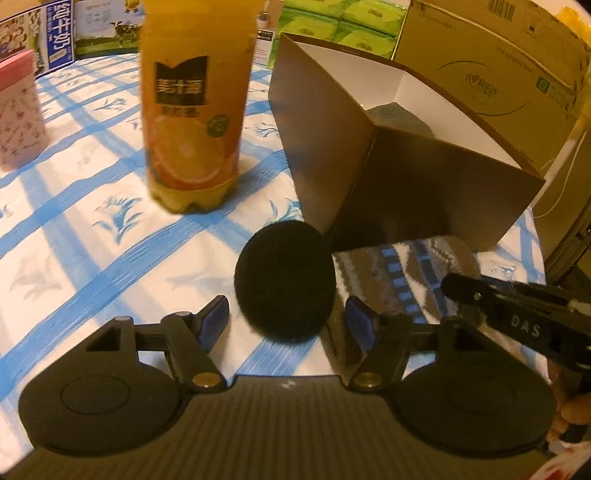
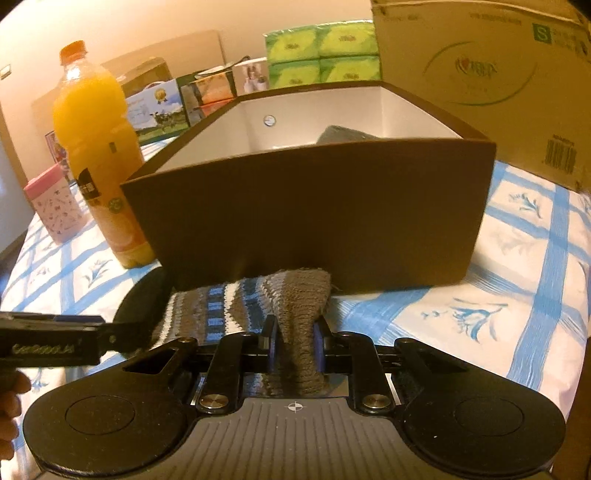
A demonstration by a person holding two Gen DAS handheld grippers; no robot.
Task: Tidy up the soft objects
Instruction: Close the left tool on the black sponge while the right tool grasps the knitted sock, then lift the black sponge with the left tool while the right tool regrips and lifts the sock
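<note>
A round black foam pad lies on the blue-checked tablecloth, just ahead of my open left gripper, between its jaws' line. Right of it lies a grey, white and blue patterned knit sock. My right gripper is shut on the grey end of that sock, low on the table in front of the brown box. The box is open-topped with white inner walls and holds a grey soft item. The black pad shows at the left in the right wrist view.
An orange juice bottle stands left of the box. A pink patterned tin stands at the far left. Cardboard cartons, green tissue packs and milk boxes line the back. The table edge runs at the right.
</note>
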